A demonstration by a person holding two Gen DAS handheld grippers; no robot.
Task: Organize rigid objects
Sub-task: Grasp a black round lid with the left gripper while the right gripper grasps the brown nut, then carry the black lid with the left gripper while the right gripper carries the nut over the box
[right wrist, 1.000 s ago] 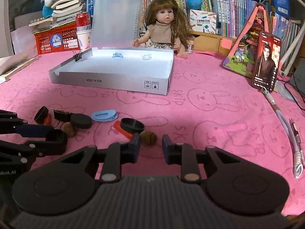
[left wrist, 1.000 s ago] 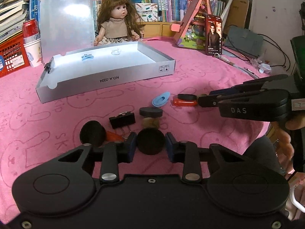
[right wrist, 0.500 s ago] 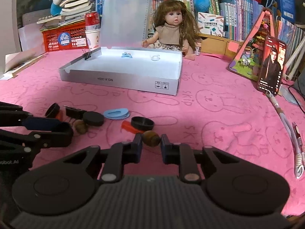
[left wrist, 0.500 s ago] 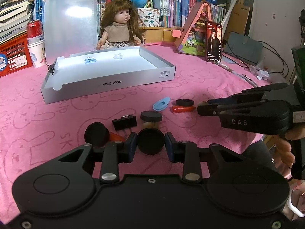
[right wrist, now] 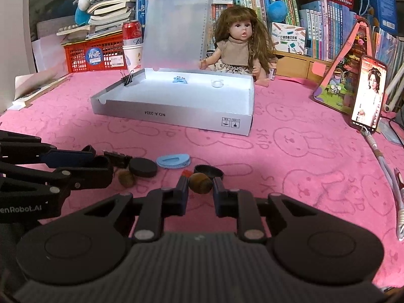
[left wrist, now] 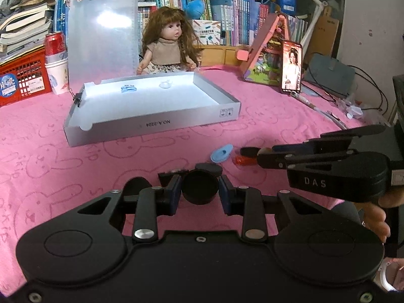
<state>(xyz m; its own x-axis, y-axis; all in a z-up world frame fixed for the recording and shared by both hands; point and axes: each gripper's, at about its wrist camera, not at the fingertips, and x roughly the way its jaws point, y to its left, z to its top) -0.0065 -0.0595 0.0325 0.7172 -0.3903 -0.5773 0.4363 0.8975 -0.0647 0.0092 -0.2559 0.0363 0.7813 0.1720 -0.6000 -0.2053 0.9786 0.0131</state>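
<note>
My left gripper (left wrist: 200,188) is shut on a black round cap (left wrist: 200,186) and holds it above the pink cloth. My right gripper (right wrist: 200,186) is shut on a brown nut-like ball (right wrist: 200,183), lifted slightly. An open white box (right wrist: 174,112) lies ahead, holding a blue clip (right wrist: 179,80) and a clear piece (right wrist: 217,83). On the cloth lie a blue oval lid (right wrist: 173,161), a black disc (right wrist: 143,167), a black cap (right wrist: 208,170), a second brown ball (right wrist: 126,178), a binder clip (right wrist: 116,157) and a red piece (left wrist: 242,161).
A doll (right wrist: 240,48) sits behind the box. A red basket (right wrist: 94,54), a can (right wrist: 131,34) and books stand at the back left. A phone (right wrist: 368,93) and a pink toy house (right wrist: 346,75) stand at the right; a cable (right wrist: 386,176) lies there.
My right gripper has closed on the brown ball and raised it. My left gripper has risen with the black cap and moved a little toward the box.
</note>
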